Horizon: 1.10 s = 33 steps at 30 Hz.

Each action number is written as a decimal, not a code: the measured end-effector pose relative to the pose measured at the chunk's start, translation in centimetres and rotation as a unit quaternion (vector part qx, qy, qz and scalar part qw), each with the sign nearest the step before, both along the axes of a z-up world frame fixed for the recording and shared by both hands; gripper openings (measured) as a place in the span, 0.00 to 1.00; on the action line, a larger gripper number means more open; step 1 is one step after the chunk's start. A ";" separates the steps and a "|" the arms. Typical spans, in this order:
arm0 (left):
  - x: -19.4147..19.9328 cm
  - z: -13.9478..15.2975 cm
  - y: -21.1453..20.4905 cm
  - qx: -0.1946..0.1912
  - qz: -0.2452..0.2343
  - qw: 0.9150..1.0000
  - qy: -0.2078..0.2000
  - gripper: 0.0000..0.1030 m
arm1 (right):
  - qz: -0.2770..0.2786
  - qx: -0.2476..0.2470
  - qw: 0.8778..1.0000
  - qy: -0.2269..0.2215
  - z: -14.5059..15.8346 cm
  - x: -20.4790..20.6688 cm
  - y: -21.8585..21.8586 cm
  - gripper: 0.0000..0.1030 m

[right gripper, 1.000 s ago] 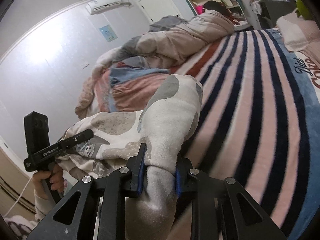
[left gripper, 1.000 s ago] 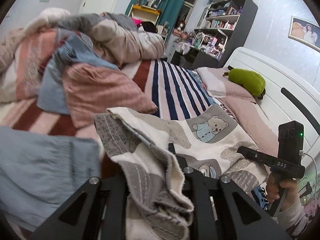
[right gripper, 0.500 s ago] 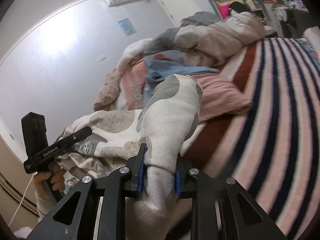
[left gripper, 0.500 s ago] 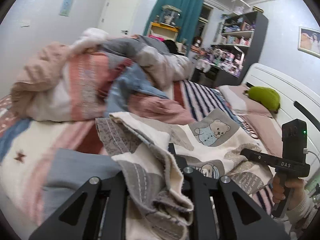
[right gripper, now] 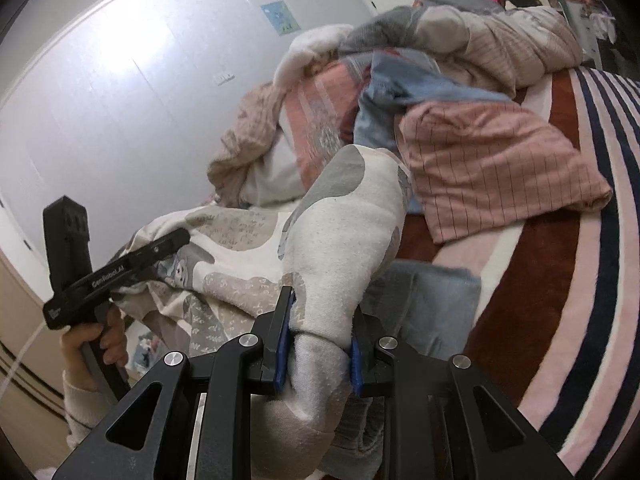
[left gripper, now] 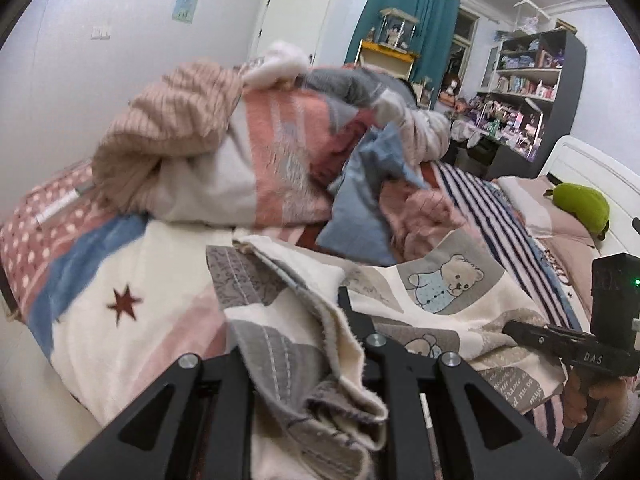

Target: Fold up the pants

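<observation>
The pants are cream fleece with grey patches and teddy bear prints, stretched between my two grippers above the bed. My left gripper is shut on one bunched edge of them; the cloth hides its left finger. My right gripper is shut on the other end of the pants, which bulges up between its blue pads. Each gripper shows in the other's view: the right gripper at the right, the left gripper at the left.
A heap of blankets and quilts lies across the bed behind the pants. A pink checked cloth and a folded blue-grey cloth lie on the striped bedspread. A green plush sits by the white headboard. Shelves stand at the far wall.
Both grippers have swung left with the pants held between them, away from the striped bedspread toward the heap of blankets and the bed's edge. Both grips are unchanged.
</observation>
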<state>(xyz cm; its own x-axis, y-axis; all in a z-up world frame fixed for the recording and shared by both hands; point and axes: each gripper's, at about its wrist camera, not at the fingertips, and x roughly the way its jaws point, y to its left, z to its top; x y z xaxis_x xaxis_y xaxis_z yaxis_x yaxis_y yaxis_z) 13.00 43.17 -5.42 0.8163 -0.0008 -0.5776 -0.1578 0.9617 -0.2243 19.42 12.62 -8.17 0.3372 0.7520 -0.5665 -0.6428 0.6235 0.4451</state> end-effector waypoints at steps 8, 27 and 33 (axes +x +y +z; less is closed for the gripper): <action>0.4 -2.8 -0.7 -0.008 -0.016 1.000 0.011 0.11 | -0.023 -0.011 1.000 0.018 -2.6 -0.7 -1.5 0.15; -1.4 -2.6 -1.3 0.056 0.034 0.996 0.063 0.47 | -0.021 -0.031 0.999 0.012 -2.4 -1.3 -2.5 0.29; -2.9 -0.7 -2.9 0.079 0.057 0.994 0.046 0.57 | -0.012 -0.035 0.999 0.008 -1.8 -2.1 -3.6 0.32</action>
